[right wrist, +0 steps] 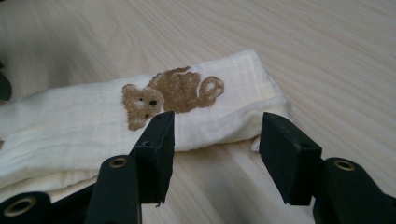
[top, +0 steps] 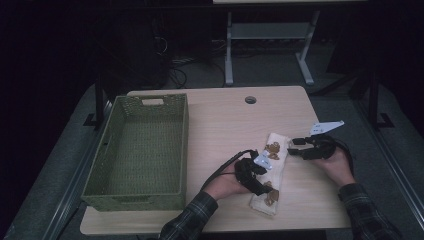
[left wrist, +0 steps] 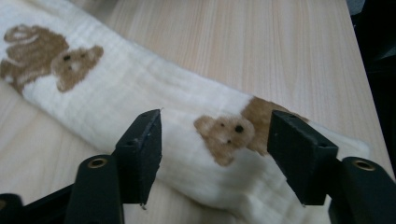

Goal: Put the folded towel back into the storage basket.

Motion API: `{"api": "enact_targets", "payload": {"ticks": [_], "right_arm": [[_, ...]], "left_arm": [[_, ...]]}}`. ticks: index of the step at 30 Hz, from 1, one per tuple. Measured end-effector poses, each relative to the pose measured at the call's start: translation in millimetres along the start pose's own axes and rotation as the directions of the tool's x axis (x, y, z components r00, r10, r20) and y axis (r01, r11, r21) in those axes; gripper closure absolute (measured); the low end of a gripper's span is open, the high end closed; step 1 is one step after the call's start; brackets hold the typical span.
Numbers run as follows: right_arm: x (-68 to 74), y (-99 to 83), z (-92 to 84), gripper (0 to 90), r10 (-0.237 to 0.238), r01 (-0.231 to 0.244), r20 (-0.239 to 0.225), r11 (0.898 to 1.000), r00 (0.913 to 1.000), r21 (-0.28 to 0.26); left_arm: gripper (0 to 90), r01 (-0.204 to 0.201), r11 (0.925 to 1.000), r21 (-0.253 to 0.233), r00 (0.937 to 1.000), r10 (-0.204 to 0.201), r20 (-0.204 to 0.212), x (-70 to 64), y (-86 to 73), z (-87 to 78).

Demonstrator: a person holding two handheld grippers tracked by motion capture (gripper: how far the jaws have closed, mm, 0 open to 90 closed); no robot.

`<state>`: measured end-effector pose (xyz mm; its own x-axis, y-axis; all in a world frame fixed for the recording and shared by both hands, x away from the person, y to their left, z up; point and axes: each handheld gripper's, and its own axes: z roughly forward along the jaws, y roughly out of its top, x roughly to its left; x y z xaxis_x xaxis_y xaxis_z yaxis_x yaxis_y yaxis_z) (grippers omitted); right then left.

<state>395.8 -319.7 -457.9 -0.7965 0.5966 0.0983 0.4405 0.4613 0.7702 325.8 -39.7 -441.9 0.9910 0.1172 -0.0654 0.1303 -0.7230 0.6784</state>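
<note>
A folded cream cloth (top: 278, 167) printed with brown bears lies as a long strip on the wooden table (top: 225, 125), right of centre. My left gripper (top: 261, 186) hovers at the strip's near end, open, its jaws straddling a bear print (left wrist: 226, 133) on the cloth (left wrist: 140, 88) without closing on it. My right gripper (top: 291, 148) sits at the strip's far end, coming from the right. It is open too, low over the table just short of the cloth's folded edge (right wrist: 224, 126), with another bear print (right wrist: 168, 95) beyond its jaws.
An empty green woven basket (top: 134, 201) takes up the left part of the table. A round cable hole (top: 250, 99) sits near the far edge. The grey legs of another table (top: 229, 50) stand behind in the dark room.
</note>
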Motion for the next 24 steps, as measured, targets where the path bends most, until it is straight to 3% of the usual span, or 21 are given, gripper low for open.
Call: {"api": "enact_targets", "payload": {"ticks": [3, 7, 15, 19, 24], "right_arm": [[-0.2, -0.1, 0.0, 45.2, 0.002, -0.002, 0.001, 1.000, 1.0000, 0.007], [-0.7, -0.4, 0.7, 45.1, 0.003, -0.003, -0.001, 1.000, 1.0000, 0.008], [-1.8, -0.9, 0.4, 45.1, 0.000, 0.000, 0.001, 1.000, 1.0000, 0.006], [-1.4, -0.7, 0.6, 45.1, 0.000, 0.000, -0.001, 1.000, 1.0000, 0.004], [-1.4, -0.4, -0.7, 45.0, -0.005, 0.005, 0.001, 1.000, 1.0000, 0.002]], "left_arm": [[29.5, -0.018, 0.9998, -0.008, 0.9996, 0.018, 0.020, 1.9, 0.9, 5.7], [24.9, -0.059, 0.9979, 0.029, 0.9967, 0.057, 0.057, 3.1, -1.4, 16.8], [21.5, -0.078, 0.9954, 0.055, 0.9961, 0.076, 0.046, 2.7, -5.4, 26.2], [25.8, -0.082, 0.9941, 0.071, 0.9966, 0.081, 0.016, -0.4, -4.4, 25.9], [47.7, -0.070, 0.9955, 0.064, 0.9975, 0.069, 0.014, -3.7, -3.9, 22.6]]}}
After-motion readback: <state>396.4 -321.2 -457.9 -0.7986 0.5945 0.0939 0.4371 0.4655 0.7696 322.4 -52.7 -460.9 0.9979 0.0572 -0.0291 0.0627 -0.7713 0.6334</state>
